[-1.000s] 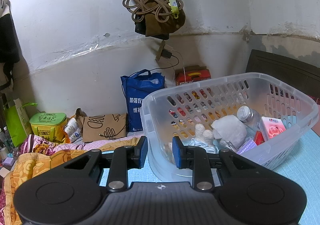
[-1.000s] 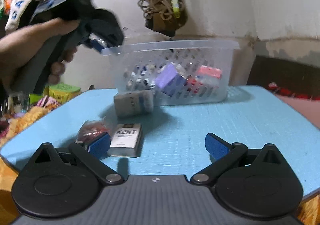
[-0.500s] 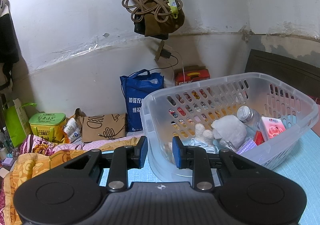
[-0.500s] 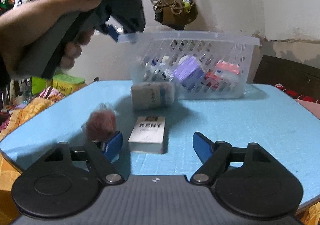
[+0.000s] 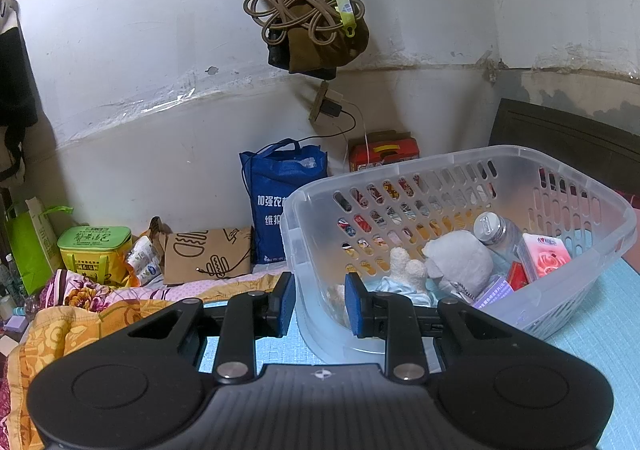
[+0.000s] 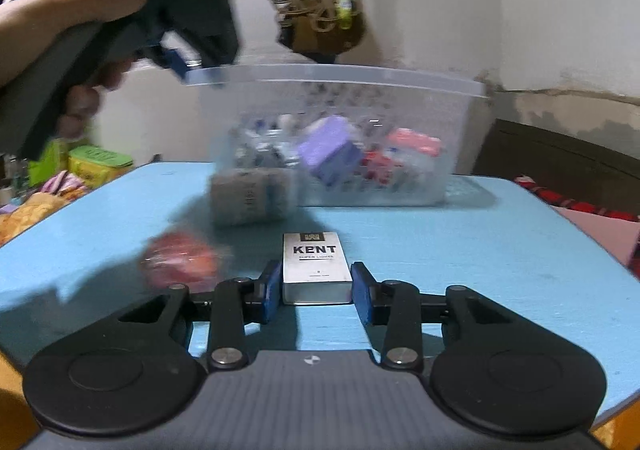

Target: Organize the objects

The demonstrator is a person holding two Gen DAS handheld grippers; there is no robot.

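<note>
A white KENT cigarette pack lies flat on the blue table. My right gripper has its blue pads on either side of the pack's near end, closed in against it. A grey sock roll and a red wrapped ball lie close by. The clear plastic basket stands behind them; in the left wrist view the basket holds a plush toy, a bottle and a pink pack. My left gripper hovers empty at the basket's near corner, its pads a small gap apart.
A blue bag, a cardboard bag and a green box lie on the bed by the wall. Cords and bags hang on the wall above. A dark headboard is at the right.
My right gripper has moved left to the KENT pack and its jaws have closed from wide apart to the pack's sides. The left gripper has stayed by the basket.
</note>
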